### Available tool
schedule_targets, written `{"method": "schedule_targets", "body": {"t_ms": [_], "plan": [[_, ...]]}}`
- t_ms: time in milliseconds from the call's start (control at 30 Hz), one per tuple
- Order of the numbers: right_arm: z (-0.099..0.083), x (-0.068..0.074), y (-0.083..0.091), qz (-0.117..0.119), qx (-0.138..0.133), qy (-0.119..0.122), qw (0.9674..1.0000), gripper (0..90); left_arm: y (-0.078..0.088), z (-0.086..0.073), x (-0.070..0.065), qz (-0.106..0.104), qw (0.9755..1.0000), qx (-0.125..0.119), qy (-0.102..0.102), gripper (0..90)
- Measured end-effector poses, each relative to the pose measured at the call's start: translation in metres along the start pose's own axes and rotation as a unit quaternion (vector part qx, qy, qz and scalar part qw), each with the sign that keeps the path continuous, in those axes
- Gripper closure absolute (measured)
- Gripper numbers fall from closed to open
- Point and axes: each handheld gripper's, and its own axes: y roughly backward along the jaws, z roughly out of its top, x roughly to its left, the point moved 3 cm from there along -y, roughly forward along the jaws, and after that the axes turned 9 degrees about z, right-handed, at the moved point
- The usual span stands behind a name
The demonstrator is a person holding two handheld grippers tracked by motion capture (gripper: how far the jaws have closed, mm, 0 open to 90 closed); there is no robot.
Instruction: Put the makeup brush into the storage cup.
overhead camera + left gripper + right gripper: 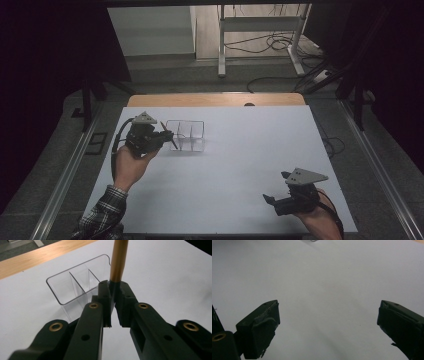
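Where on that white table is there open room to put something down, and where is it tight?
Most of the white table sheet is bare: the wide stretch between the clear plastic divided box and the right tool, and the far right corner. It is tight at the box's left side, where the left tool grips a thin brown-gold pencil beside it.

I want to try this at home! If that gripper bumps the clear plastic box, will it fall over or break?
The clear box looks thin-walled and holds nothing, so it is probably light and would slide on the smooth white table rather than stay put. Its base looks wide, so tipping seems unlikely. The left gripper grips a gold pencil right beside it; a hard knock might crack it.
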Motion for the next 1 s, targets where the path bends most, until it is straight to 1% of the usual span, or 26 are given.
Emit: {"method": "schedule_targets", "body": {"t_ms": [67,433,600,633,867,1000], "plan": [[-0.001,0.000,0.000,-0.001,0.002,0.002,1.0000,4.1,0.000,0.002,0.001,0.002,1.0000,0.000,0.000,83.6],[-0.005,-0.003,-0.001,-0.001,0.010,-0.002,0.9999,2.5,0.003,0.015,0.009,0.013,0.9999,-0.007,0.004,83.6],[-0.005,-0.003,-0.002,-0.001,0.014,0.000,0.9999,2.6,0.003,0.021,0.012,0.020,0.9998,-0.008,0.002,83.5],[-0.005,-0.003,-0.002,-0.001,0.013,0.000,0.9999,2.6,0.003,0.022,0.013,0.020,0.9997,-0.008,0.005,83.6],[-0.006,-0.003,-0.003,-0.002,0.016,0.001,0.9999,2.6,-0.001,0.029,0.017,0.030,0.9995,-0.006,0.003,83.6],[-0.006,-0.003,-0.003,-0.003,0.018,0.003,0.9998,2.6,-0.005,0.032,0.019,0.032,0.9994,-0.006,0.009,83.6]]}}
